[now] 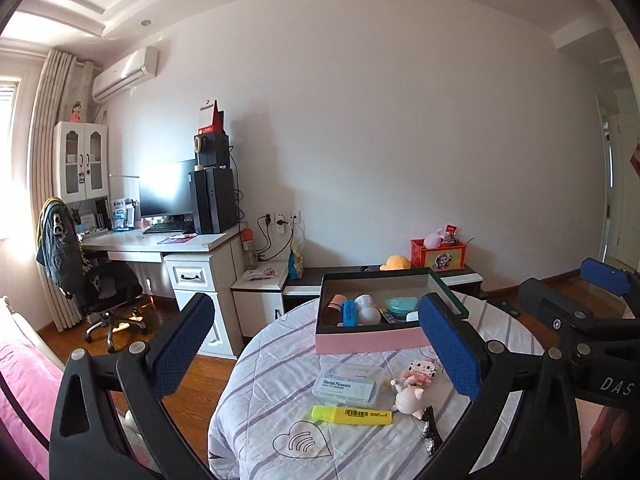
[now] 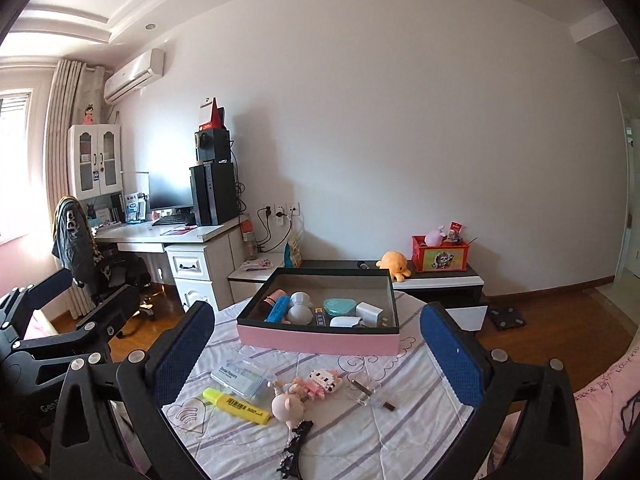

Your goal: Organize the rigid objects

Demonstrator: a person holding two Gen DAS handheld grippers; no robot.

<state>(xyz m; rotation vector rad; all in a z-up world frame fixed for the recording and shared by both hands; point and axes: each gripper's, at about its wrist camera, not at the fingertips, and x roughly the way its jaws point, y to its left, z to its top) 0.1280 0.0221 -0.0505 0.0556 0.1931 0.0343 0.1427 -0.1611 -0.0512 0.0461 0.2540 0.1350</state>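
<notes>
- Both the left gripper (image 1: 316,344) and the right gripper (image 2: 318,354) have their fingers spread fully wide, and nothing is between them.
- Nearest on the worktop (image 2: 360,440) lie a black hair clip (image 2: 294,446) and a yellow highlighter (image 2: 236,400); its long axis runs left to right, across the fingers.
- Just behind are the floss box (image 2: 242,378), a pig figure (image 2: 286,404) and a block toy (image 2: 320,380).
- Farther back stands the pink box (image 2: 320,338), partly filled already.
- I judge that both grippers are about equally near the highlighter.
- The small clear thing (image 2: 362,390) is hard to identify.

The black hair clip (image 2: 294,450) is cut off by the bottom edge.
</notes>
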